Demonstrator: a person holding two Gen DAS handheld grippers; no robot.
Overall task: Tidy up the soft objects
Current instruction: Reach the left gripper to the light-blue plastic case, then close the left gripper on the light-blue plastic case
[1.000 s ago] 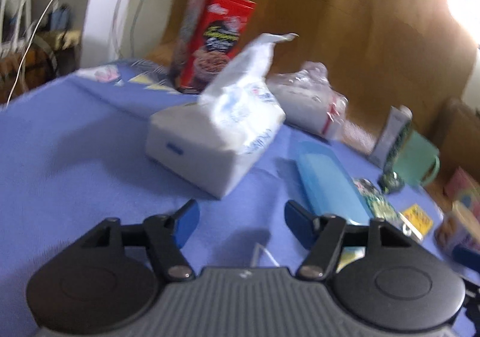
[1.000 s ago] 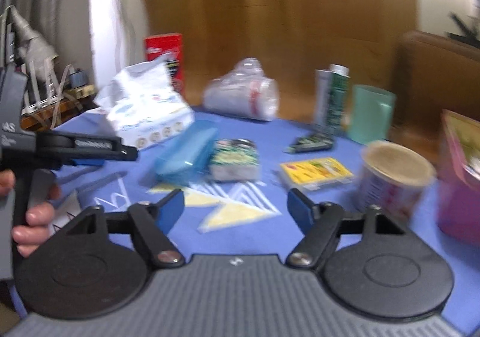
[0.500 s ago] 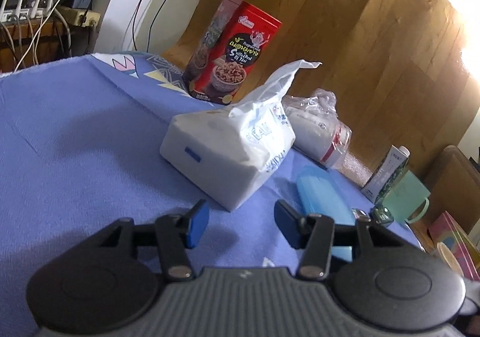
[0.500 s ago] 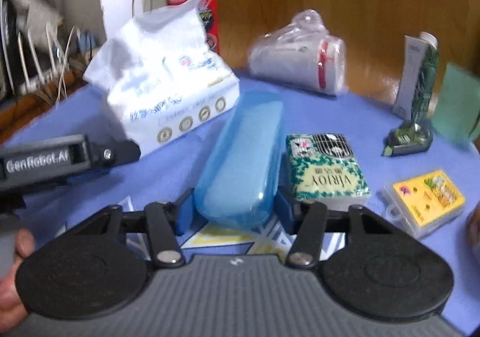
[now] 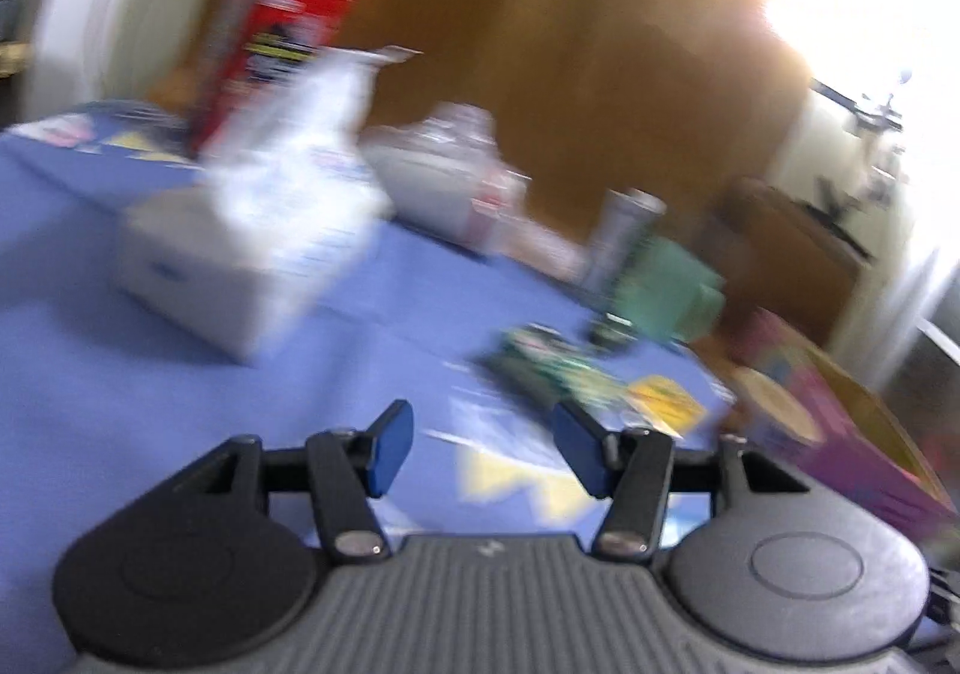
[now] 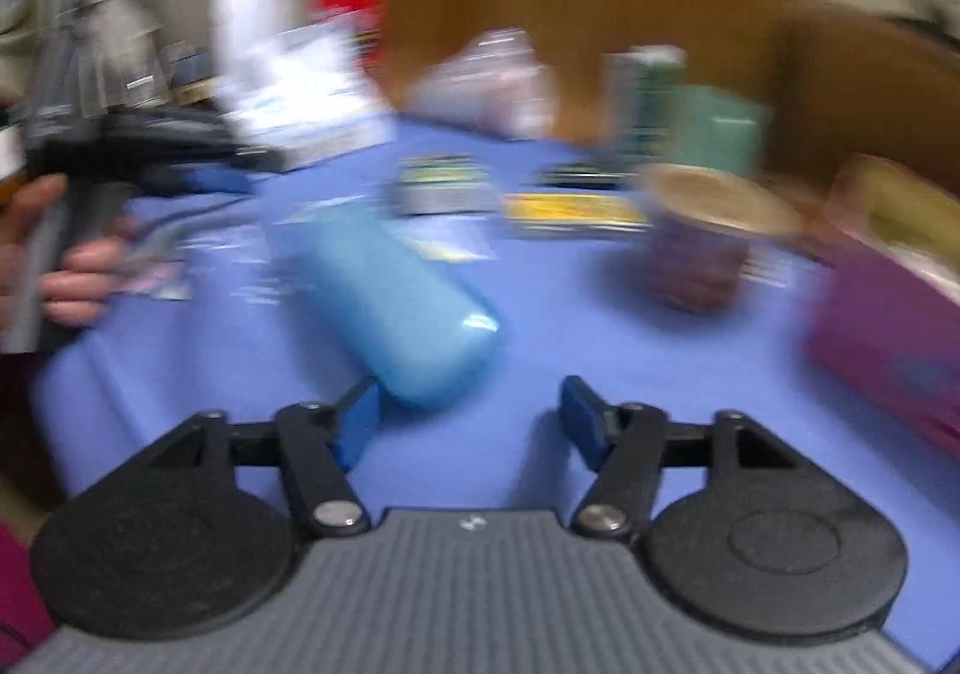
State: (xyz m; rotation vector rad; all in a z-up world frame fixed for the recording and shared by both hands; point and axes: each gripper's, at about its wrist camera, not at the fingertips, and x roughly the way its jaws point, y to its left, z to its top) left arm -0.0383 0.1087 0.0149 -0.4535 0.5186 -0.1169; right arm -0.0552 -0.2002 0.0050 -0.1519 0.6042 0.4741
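The blue case (image 6: 396, 308) is lying on the blue cloth of the tabletop (image 6: 600, 350), its near end sitting just ahead of the right tool (image 6: 471, 419) and close to that tool's left finger; whether the two are touching is lost in the blur. The right tool's jaws have just been opening and are standing apart, gripping nothing. Beyond the case, a green-patterned tissue pack (image 6: 444, 188) and a yellow packet (image 6: 570, 209) are lying side by side, with a round tub (image 6: 702, 236) to their right and a purple box (image 6: 888, 314) at the right edge. Far left, the large white tissue pack (image 5: 258, 236) is sitting with a red carton (image 5: 276, 44) behind it and a clear plastic bundle (image 5: 450, 182) to its right (all smeared by motion). A green mug (image 5: 666, 290) is standing farther right. The left tool (image 5: 483, 446) is hovering over the bare cloth, its jaws having just been opening a little, partly apart and empty. In the right wrist view a hand (image 6: 60, 260) at the left edge is gripping that tool's handle.
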